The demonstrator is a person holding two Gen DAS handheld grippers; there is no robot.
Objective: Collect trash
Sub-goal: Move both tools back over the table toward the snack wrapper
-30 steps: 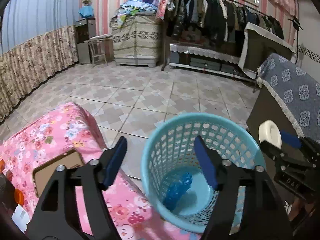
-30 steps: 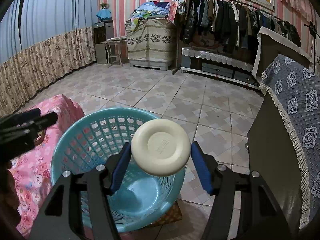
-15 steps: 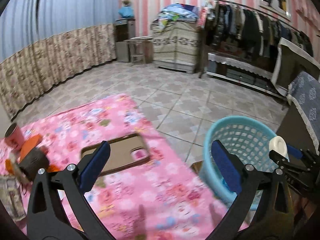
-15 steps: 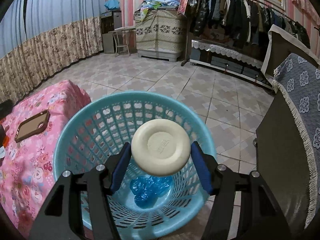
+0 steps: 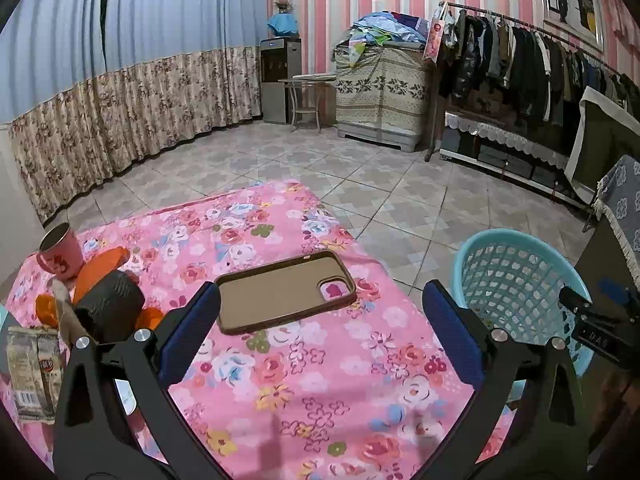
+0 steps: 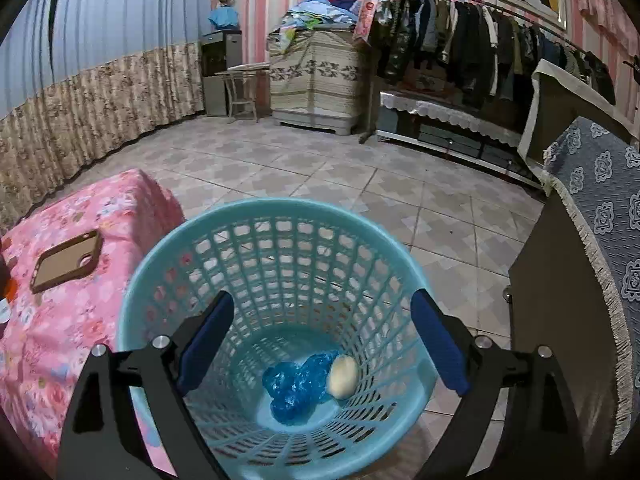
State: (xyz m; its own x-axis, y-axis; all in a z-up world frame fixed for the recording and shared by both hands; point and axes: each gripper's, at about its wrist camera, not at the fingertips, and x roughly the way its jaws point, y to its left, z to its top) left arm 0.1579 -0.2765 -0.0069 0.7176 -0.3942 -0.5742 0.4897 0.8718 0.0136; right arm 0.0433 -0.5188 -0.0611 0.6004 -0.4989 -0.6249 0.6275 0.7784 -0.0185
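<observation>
Right wrist view first: the right hand-held gripper hangs over the blue basket with its jaws opening and nothing between the pads, so that drop looks done. Down on the basket floor there's a cream round lid-like piece resting on its edge against the wall, touching a crumpled blue plastic bag. So two bits of trash look binned, I'd say. Over on the left wrist view, the left hand-held gripper is spread wide and empty above the pink floral tabletop, aimed toward the brown phone case. That case lies flat, open side up, long axis running from lower left to upper right in that view, camera cutout at the right-hand end nearest the basket. What's left, as far as I can tell: a cluster at the left edge with a dark roll, orange peel-like scraps, a crumpled wrapper and a pink cup standing upright. Which of those counts as trash is a guess, though.
</observation>
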